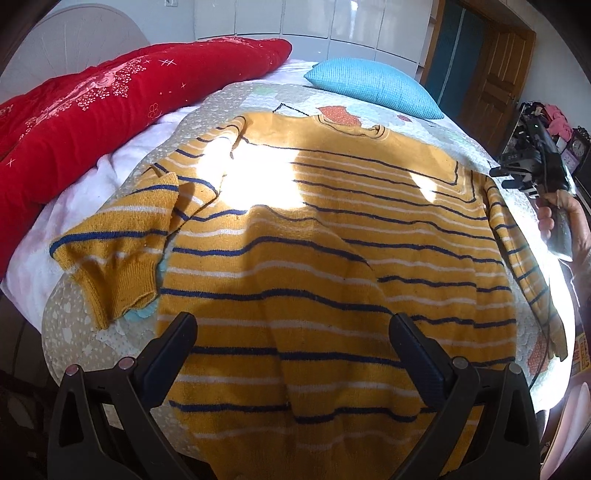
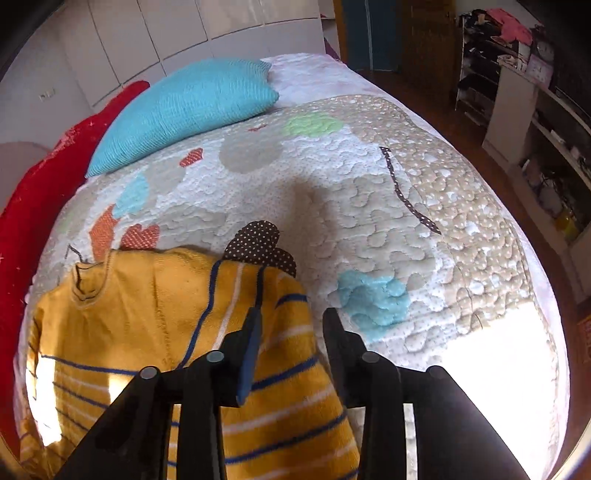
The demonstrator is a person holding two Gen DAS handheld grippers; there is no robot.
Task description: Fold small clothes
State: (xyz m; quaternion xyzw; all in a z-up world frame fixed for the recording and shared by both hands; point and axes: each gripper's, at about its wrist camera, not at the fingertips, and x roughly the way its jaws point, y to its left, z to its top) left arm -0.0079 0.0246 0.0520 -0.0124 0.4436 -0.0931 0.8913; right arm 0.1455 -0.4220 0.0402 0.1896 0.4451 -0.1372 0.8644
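Note:
A mustard-yellow sweater (image 1: 314,229) with navy and white stripes lies spread flat on the quilted bed cover (image 1: 74,325). Its left sleeve (image 1: 118,251) is folded in beside the body; its right sleeve (image 1: 517,251) runs along the bed's right edge. My left gripper (image 1: 293,332) is open, hovering above the sweater's lower half. My right gripper (image 2: 293,321) is open over the sweater's right shoulder and sleeve (image 2: 258,295), one finger on either side of the sleeve edge. It also shows in the left wrist view (image 1: 509,177), held by a hand.
A turquoise pillow (image 2: 184,107) lies at the head of the bed and a red blanket (image 1: 92,110) along the left side. White wardrobe doors (image 1: 295,18) stand behind. A wooden door (image 1: 495,85) and cluttered shelves (image 2: 546,129) stand to the right. Bright sunlight falls on the bed's right edge.

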